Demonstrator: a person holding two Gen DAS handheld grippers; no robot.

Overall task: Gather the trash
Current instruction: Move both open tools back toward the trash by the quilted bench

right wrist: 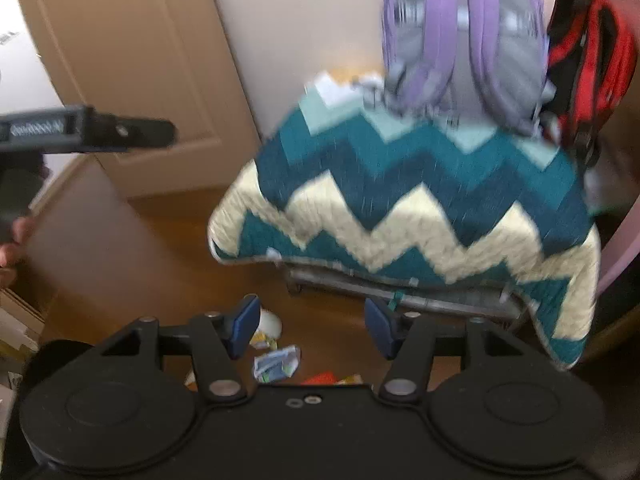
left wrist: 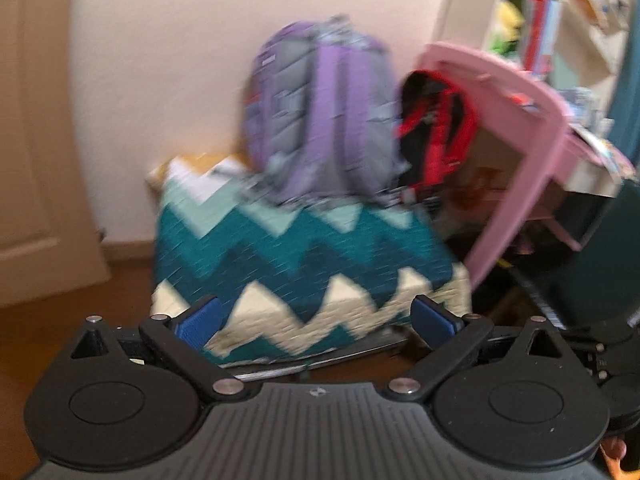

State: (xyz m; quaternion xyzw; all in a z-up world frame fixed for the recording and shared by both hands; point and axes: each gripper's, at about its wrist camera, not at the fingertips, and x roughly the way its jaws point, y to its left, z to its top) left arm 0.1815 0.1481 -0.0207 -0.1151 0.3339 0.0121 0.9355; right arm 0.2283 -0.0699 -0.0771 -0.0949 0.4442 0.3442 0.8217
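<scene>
You are looking down at a brown wooden floor (right wrist: 168,272) with a few bits of trash scattered on it: a crumpled blue-and-white wrapper (right wrist: 276,364), a pale rounded scrap (right wrist: 270,322) and a red-orange piece (right wrist: 320,378). A low stand draped in a teal-and-cream zigzag blanket (right wrist: 420,208) rests on that floor, and a purple backpack (left wrist: 320,108) and a red-and-black backpack (left wrist: 434,128) sit on top of it.

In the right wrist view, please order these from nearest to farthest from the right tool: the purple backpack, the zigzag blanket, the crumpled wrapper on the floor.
From the right tool:
1. Wrapper, on the floor just below the open fingers.
2. Blanket, draped ahead, to the right.
3. Backpack, on top, by the wall.
</scene>
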